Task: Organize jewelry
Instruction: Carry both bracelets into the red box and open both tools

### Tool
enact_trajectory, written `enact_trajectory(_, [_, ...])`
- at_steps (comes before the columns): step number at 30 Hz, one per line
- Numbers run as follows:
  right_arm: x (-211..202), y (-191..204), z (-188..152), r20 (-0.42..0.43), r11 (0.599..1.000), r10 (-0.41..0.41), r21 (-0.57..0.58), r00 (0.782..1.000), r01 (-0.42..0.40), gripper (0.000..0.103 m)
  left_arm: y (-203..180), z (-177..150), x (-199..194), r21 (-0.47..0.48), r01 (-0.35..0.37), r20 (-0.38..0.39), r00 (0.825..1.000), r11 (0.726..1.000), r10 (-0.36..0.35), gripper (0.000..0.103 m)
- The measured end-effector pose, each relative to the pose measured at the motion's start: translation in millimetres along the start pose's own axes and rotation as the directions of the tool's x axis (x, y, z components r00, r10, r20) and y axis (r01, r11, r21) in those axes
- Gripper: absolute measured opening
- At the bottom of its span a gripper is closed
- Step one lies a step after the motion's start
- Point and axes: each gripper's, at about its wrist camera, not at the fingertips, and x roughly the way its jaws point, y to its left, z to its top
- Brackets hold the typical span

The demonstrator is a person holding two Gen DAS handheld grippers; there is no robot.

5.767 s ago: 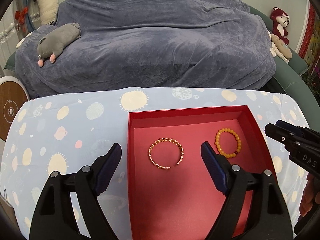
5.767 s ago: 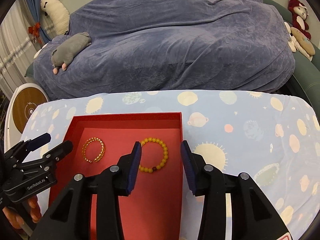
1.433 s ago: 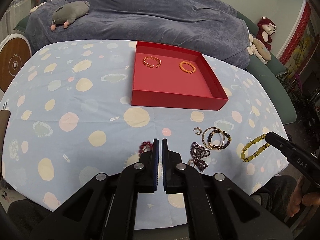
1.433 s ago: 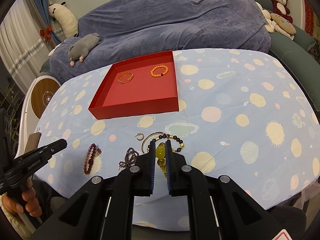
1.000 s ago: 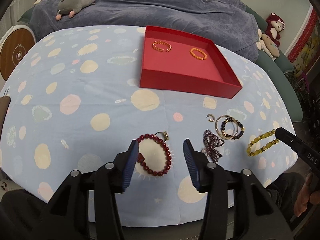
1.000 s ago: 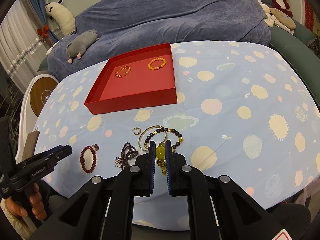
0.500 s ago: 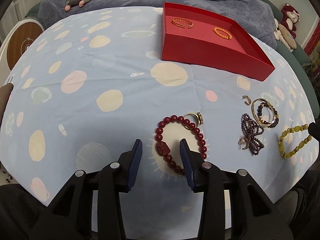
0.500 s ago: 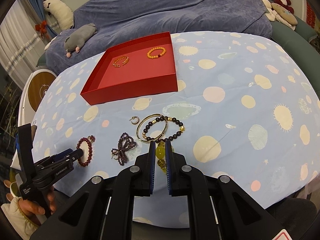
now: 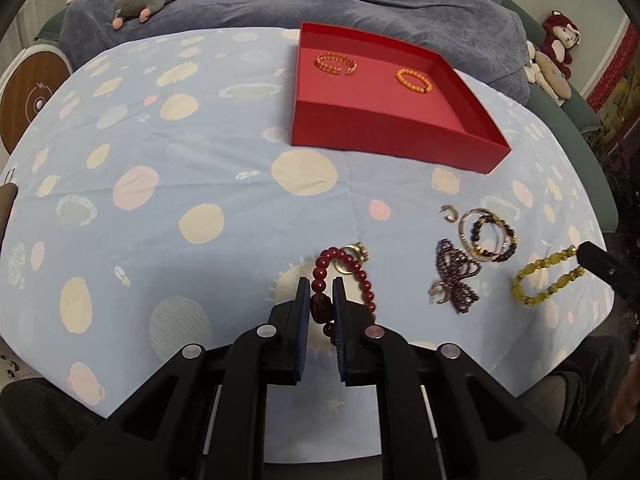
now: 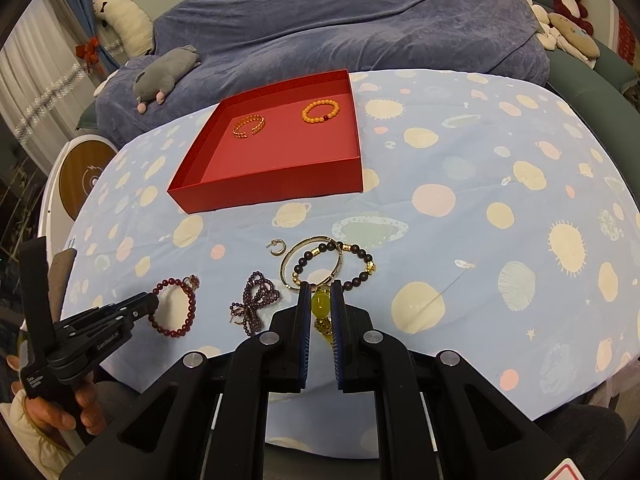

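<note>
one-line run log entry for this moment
left gripper: shut on dark red bead bracelet | right gripper: shut on yellow bead bracelet | red tray: holds gold cuff, orange bead bracelet

The worktop [image 10: 460, 168] wears a pale blue cloth printed with planets and suns. A red tray [image 10: 276, 184] sits toward its far side. Nearer, loose pieces lie directly on the cloth: a dark red bead bracelet [image 9: 352, 276] with a gold ring [image 9: 352, 258] touching it, a purple beaded bow [image 9: 456, 276], a small hoop earring [image 9: 450, 213], a gold bangle [image 9: 478, 232] overlapped by a dark bead bracelet [image 9: 496, 236], and a yellow-green bead bracelet [image 9: 546, 276] near the right edge.
</note>
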Motion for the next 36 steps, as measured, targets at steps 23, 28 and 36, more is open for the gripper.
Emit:
enact_trajectory(23, [64,34,168,0.035,0.989,0.121,-0.084,0.992,-0.118,0.009,-52,184,7,0.065,0.259,0.102,0.959,0.964,-0.265,0.011])
enact_trajectory(28, [115,32,191,0.001,0.989,0.139,-0.043,0.99,-0.139,0.009,-41,211,61,0.032,0.272,0.061,0.96,0.962,-0.273,0.011])
enact_trajectory(36, [185,12,192,-0.089,0.996,0.089,-0.015,0.992,-0.091,0.009,-22,212,131,0.066,0.133,-0.018,0.991,0.989,-0.132,0.005])
